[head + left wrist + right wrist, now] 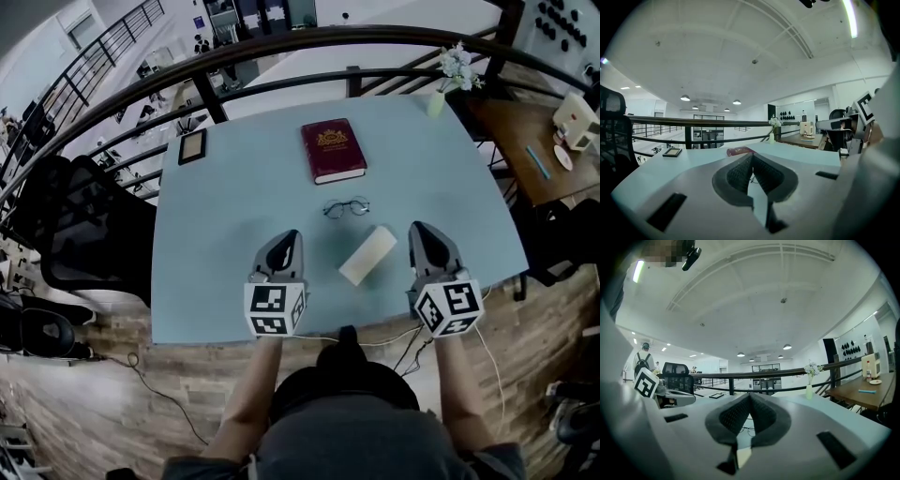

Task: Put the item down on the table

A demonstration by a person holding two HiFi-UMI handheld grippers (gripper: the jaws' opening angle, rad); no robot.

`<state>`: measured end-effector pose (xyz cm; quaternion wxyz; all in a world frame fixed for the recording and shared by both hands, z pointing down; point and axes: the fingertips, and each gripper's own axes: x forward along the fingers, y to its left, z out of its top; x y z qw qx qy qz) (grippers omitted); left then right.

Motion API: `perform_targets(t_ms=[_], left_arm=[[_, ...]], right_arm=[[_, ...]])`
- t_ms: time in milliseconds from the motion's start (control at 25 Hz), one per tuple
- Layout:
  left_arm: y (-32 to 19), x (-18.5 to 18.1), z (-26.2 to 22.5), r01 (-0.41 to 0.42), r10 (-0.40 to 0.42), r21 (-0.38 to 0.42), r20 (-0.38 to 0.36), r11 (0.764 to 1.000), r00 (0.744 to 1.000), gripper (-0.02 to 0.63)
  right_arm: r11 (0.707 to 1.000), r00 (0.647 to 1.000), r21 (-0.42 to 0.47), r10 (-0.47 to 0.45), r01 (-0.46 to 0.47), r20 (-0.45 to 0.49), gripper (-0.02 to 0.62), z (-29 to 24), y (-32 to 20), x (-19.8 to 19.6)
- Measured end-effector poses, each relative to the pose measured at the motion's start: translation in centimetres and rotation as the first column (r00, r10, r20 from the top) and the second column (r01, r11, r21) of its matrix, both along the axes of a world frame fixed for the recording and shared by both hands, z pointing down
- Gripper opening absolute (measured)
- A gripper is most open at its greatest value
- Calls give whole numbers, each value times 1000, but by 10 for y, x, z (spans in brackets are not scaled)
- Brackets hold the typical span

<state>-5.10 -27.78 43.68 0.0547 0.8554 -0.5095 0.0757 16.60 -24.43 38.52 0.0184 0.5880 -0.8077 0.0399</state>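
A cream oblong case (367, 255) lies flat on the light blue table (225, 216), between my two grippers and touching neither. My left gripper (289, 236) rests to its left, jaws shut and empty; in the left gripper view its pads (740, 171) meet at the tip (751, 156). My right gripper (419, 229) sits to the case's right, also shut with nothing in it (749, 396). A corner of the case (743, 456) shows below the right gripper's pads. Round-lensed glasses (346, 208) lie just beyond the case.
A dark red book (333, 150) lies at the table's far middle, also seen as the book (739, 151). A small dark frame (192, 146) is at the far left. A vase with white flowers (439, 98) stands at the far right corner. A curved railing (281, 47) runs behind the table.
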Motion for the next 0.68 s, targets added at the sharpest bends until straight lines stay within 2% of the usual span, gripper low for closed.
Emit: perform_targets(t_ms=[680], left_arm=[[11,-1,-4,-6,6,10,4,1000,1000,6]], right_arm=[[999,1000,15,28,-28,6,3,1,14,4]])
